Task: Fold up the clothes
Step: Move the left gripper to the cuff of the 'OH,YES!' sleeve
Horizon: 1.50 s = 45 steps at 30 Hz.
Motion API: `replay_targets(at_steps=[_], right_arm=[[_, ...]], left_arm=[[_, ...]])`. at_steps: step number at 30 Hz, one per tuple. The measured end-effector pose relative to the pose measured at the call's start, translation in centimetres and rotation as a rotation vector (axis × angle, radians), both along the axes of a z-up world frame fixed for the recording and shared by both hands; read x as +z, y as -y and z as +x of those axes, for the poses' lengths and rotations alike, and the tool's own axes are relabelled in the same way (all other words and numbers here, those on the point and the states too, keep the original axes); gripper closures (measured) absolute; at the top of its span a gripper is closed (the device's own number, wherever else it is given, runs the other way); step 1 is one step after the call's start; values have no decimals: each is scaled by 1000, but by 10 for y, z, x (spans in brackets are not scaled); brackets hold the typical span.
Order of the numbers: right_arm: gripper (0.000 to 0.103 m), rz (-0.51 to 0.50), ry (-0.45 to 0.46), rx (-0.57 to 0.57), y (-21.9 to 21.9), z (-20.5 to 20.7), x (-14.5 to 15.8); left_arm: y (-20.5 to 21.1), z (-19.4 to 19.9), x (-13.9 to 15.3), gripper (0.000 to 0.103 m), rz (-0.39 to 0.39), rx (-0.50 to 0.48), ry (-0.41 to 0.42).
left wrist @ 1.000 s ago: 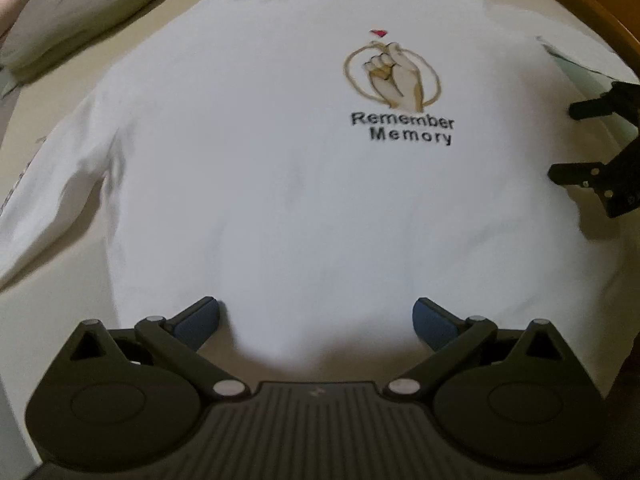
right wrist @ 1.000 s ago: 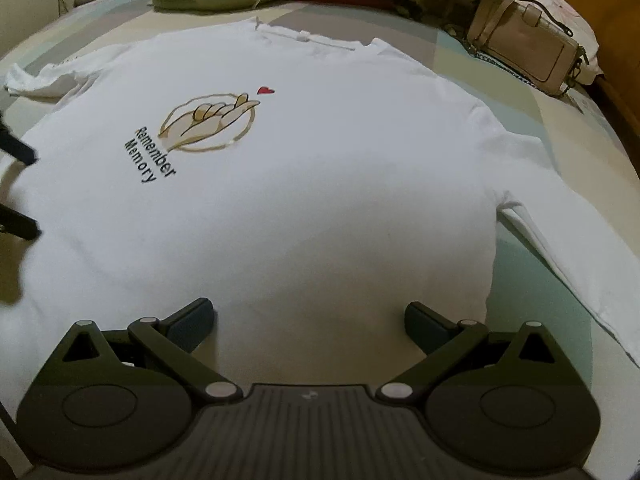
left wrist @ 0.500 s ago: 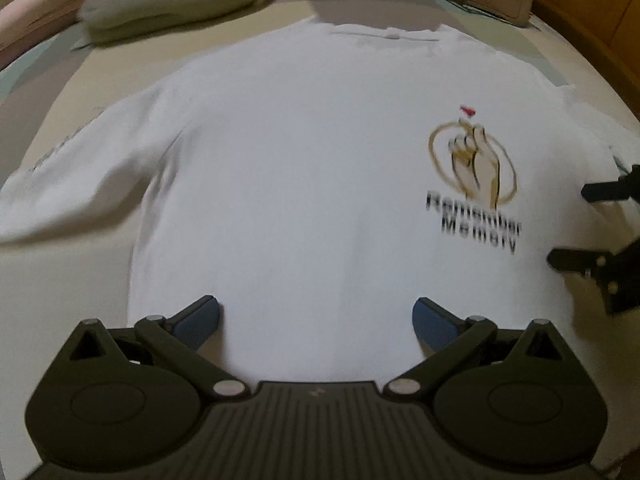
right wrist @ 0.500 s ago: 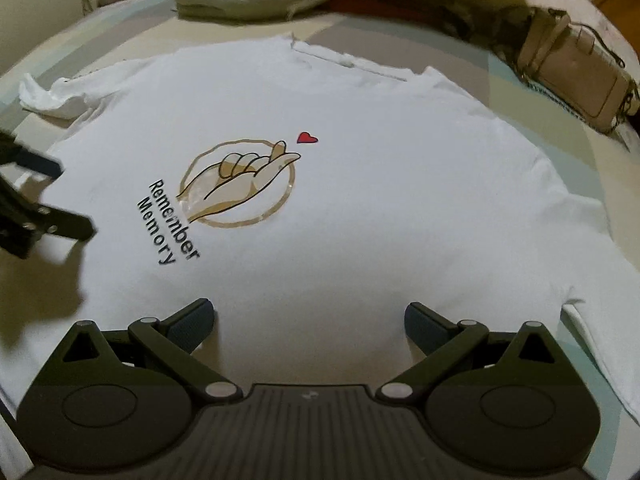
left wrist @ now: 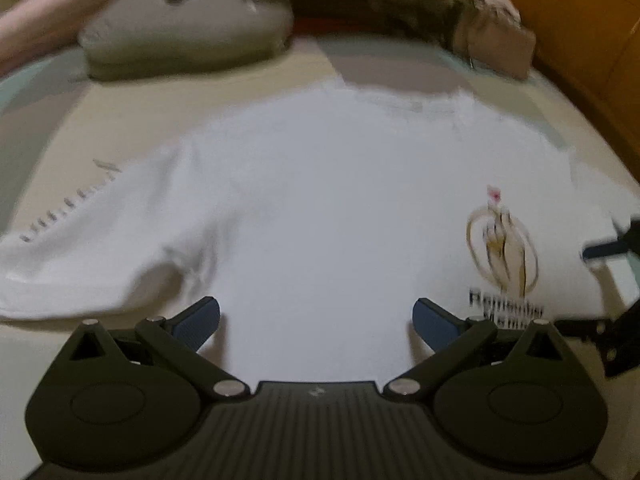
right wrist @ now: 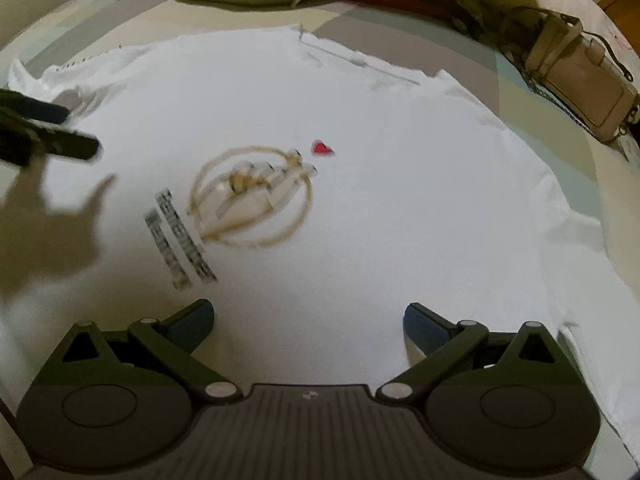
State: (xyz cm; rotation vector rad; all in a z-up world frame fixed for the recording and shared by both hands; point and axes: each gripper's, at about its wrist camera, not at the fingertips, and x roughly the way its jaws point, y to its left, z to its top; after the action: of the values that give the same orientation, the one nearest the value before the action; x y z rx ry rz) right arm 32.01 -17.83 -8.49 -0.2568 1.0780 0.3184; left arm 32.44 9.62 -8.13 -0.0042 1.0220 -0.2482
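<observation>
Both views have slid up the shirt since a second ago: the print now sits low right in the left view and nearer in the right view, so both claws have advanced from hem toward chest. White long-sleeve shirt (right wrist: 400, 208) lies spread flat, front up, on the bed (right wrist: 576, 184), collar (right wrist: 360, 62) at the far end, print (right wrist: 248, 196) mid-chest. One sleeve (left wrist: 84, 252) runs out to the left in the left view, the other sleeve (right wrist: 592, 320) trails off right in the right view. No fold visible in it.

Left claw (left wrist: 316, 320) is spread wide over the left chest, nothing between its fingers. Right claw (right wrist: 308, 320) likewise wide apart and empty, just over the lower chest.

Judgement: a flat, unfolded shirt calls for a side fold. To do it well, pinch at shoulder seam and hem on the same side, catch both cloth layers, lift low, carry across keeping the edge straight and the sleeve inside.

Grey cushion (left wrist: 184, 32) and beige handbag (right wrist: 580, 80) sit beyond the collar, clear of the shirt. Frames blurred.
</observation>
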Motion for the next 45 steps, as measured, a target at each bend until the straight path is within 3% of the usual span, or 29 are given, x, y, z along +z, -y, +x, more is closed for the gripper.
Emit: replay_targets(at_steps=[7, 14, 16, 21, 24, 28, 35, 40, 45], right_arm=[[0, 37, -46, -52, -30, 11, 2], [0, 65, -52, -100, -59, 22, 9], [0, 79, -57, -103, -69, 25, 11], [0, 90, -34, -72, -101, 36, 18], [0, 109, -36, -65, -120, 44, 20], [0, 139, -65, -61, -148, 55, 14], [0, 152, -65, -35, -197, 66, 15], [0, 154, -71, -17, -221, 74, 16], [0, 160, -79, -1, -244, 83, 16]], left_arm=[[-27, -13, 13, 1, -12, -50, 4], [-121, -2, 45, 1, -52, 158, 17], [-147, -2, 48, 1, -23, 209, 32], [-222, -5, 38, 1, -58, 409, 7], [-269, -10, 25, 1, -143, 559, -33], [-323, -25, 7, 1, -382, 771, -48], [-369, -22, -5, 1, -540, 782, -1], [-406, -11, -15, 1, -643, 865, 51], [-446, -2, -31, 1, -836, 922, 89]])
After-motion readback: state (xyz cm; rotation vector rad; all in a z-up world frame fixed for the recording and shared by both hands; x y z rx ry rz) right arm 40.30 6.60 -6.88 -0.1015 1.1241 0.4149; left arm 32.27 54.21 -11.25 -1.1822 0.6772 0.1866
